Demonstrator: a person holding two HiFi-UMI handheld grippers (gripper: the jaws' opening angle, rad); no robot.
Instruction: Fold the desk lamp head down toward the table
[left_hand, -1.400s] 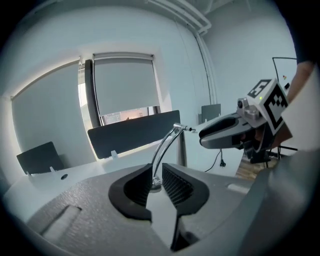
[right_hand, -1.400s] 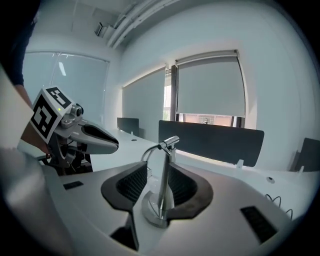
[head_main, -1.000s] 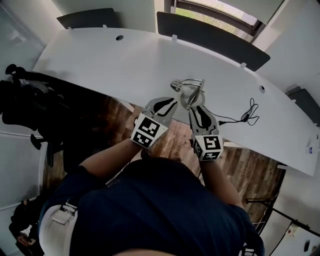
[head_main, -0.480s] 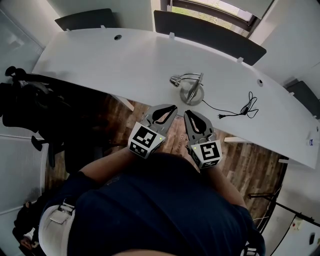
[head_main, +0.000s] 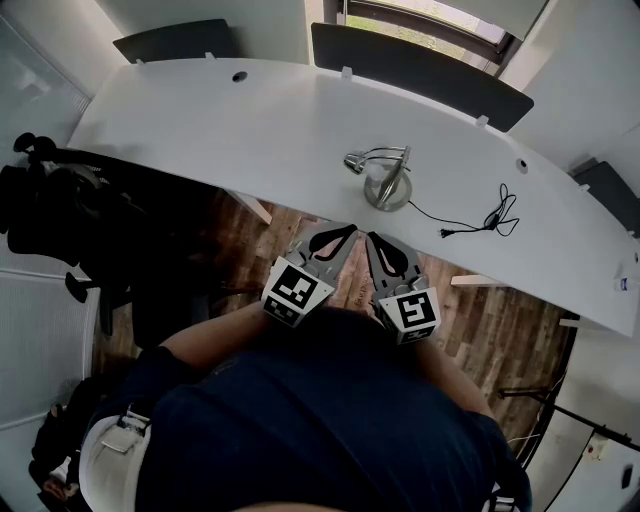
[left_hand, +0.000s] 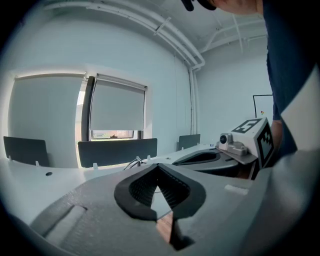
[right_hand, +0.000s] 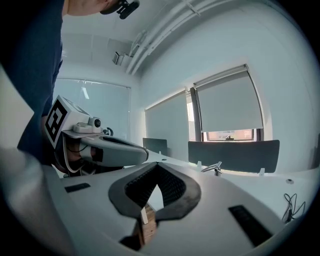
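The small silver desk lamp (head_main: 384, 178) stands on the white table (head_main: 250, 110), its head (head_main: 353, 161) low at the left of the round base and its arm folded flat. My left gripper (head_main: 345, 232) and right gripper (head_main: 368, 238) hang side by side off the table's near edge, a short way back from the lamp and touching nothing. Both are shut and hold nothing. In the left gripper view the lamp (left_hand: 136, 160) shows far off beyond the closed tips (left_hand: 159, 165). In the right gripper view the lamp (right_hand: 214, 167) stands to the right of the closed tips (right_hand: 157, 164).
The lamp's black cable (head_main: 490, 220) lies coiled on the table to the right. Dark divider panels (head_main: 420, 65) line the far edge. A black office chair (head_main: 50, 210) stands at the left over the wood floor (head_main: 480, 320).
Both grippers have drawn back from the lamp toward the person and now hang off the table's edge. The right gripper's jaws have closed. The lamp has not moved.
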